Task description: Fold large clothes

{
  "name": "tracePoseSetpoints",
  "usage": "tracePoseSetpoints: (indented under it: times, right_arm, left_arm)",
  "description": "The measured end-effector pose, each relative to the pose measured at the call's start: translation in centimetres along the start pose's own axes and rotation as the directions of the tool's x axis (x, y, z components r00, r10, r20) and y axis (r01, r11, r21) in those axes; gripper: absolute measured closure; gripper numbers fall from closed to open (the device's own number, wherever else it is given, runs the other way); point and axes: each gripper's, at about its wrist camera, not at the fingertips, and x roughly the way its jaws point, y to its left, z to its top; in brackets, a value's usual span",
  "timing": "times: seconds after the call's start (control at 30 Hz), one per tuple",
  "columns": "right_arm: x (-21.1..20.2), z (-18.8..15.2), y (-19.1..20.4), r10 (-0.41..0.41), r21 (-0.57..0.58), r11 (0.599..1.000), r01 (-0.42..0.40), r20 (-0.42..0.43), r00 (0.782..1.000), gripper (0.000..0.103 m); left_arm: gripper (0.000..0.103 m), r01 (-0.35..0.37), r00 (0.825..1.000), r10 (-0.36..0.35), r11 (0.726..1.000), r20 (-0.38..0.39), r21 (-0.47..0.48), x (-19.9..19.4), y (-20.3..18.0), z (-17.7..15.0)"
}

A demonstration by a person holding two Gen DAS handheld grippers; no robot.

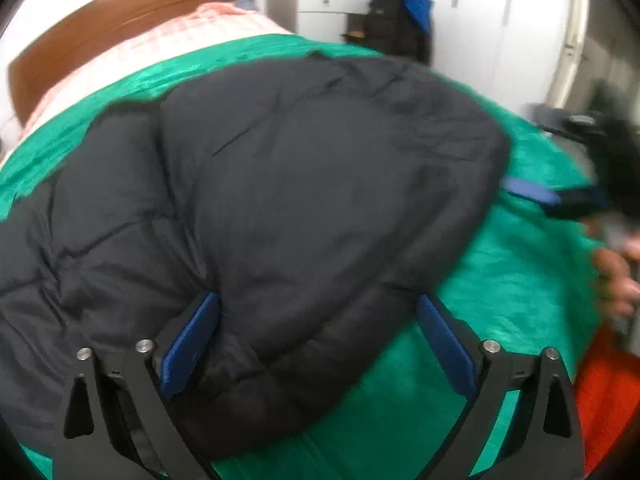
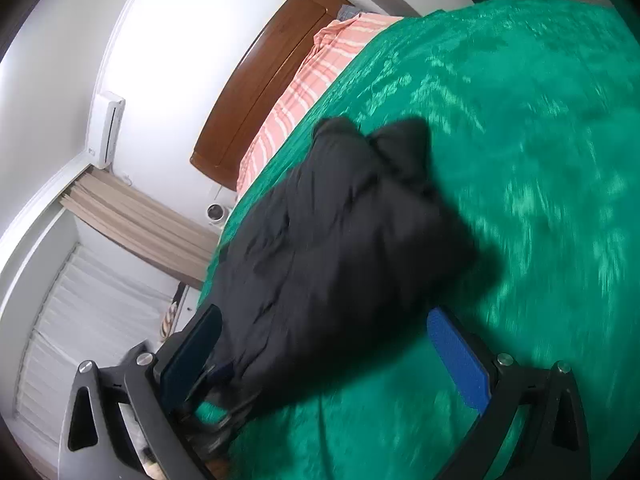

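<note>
A large black puffer jacket (image 1: 280, 184) lies folded over on the green bedspread (image 1: 500, 300). My left gripper (image 1: 318, 312) is open, its blue pads wide apart just above the jacket's near edge, holding nothing. The right gripper shows blurred at the right edge of the left wrist view (image 1: 560, 196). In the right wrist view the jacket (image 2: 340, 240) lies lengthwise on the bedspread (image 2: 520, 160). My right gripper (image 2: 324, 328) is open above the jacket's near end, holding nothing. The left gripper sits under its left finger (image 2: 212, 380).
A wooden headboard (image 1: 120, 20) and striped pink bedding (image 1: 160, 52) are at the far end. A white cabinet (image 1: 320, 8) and hanging dark clothes (image 1: 400, 20) stand beyond the bed. A red item (image 1: 608, 400) lies at the right. Curtains (image 2: 132, 220) and an air conditioner (image 2: 108, 128) are at the left.
</note>
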Motion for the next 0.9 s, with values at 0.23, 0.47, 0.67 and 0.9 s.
tracePoseSetpoints:
  times: [0.23, 0.47, 0.67, 0.9]
  right_arm:
    - [5.9, 3.5, -2.9, 0.023, 0.215, 0.977, -0.02, -0.015, 1.0, 0.006]
    - [7.6, 6.2, 8.9, -0.075, -0.16, 0.985, 0.064, -0.064, 0.995, 0.071]
    - [9.3, 1.4, 27.4, -0.18, -0.748, 0.646, 0.151, 0.044, 0.983, 0.072]
    - [22.4, -16.8, 38.0, -0.289, -0.998, 0.015, 0.062, 0.055, 0.956, 0.071]
  left_arm:
    - [0.005, 0.051, 0.995, -0.04, 0.992, 0.094, -0.116, -2.3, 3.8, 2.3]
    - [0.0, 0.084, 0.996, -0.084, 0.994, 0.001, -0.07, 2.8, 2.5, 1.7]
    - [0.008, 0.236, 0.971, -0.198, 0.898, 0.137, -0.371, -6.1, 11.2, 0.1]
    - [0.007, -0.012, 0.967, 0.166, 0.791, 0.196, -0.611, -19.6, 24.6, -8.1]
